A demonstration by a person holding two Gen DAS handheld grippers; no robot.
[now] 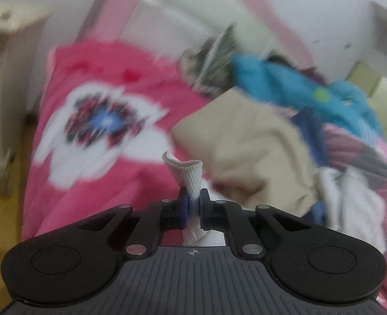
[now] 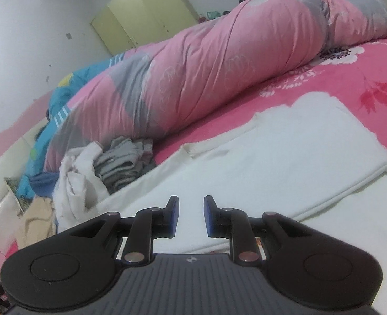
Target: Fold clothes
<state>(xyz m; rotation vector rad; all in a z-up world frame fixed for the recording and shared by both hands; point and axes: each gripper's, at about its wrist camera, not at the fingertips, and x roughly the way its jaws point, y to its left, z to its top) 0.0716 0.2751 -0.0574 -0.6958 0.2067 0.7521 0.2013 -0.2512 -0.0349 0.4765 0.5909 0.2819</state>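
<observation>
Pinching a ribbed white hem in my left claw (image 1: pixel 192 207) above the bed (image 1: pixel 93 204); my right claw (image 2: pixel 191 216) gapes wide, holding nothing, over the white garment (image 2: pixel 285 152) spread flat there.
Risk, as I judge it: my grip catches only a narrow ribbed edge, so a tug could slip it free and crumple the soft knit. Beside it, loose clothes (image 2: pixel 88 173) and a puffy pink-grey quilt (image 2: pixel 219 60) could snag a swinging sleeve.

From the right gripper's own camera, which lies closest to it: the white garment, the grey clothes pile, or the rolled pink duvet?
1. White garment, spread flat directly under the open right hand-held gripper.
2. Grey clothes pile, ahead to the left.
3. Rolled pink duvet, behind, lying across the bed.
</observation>
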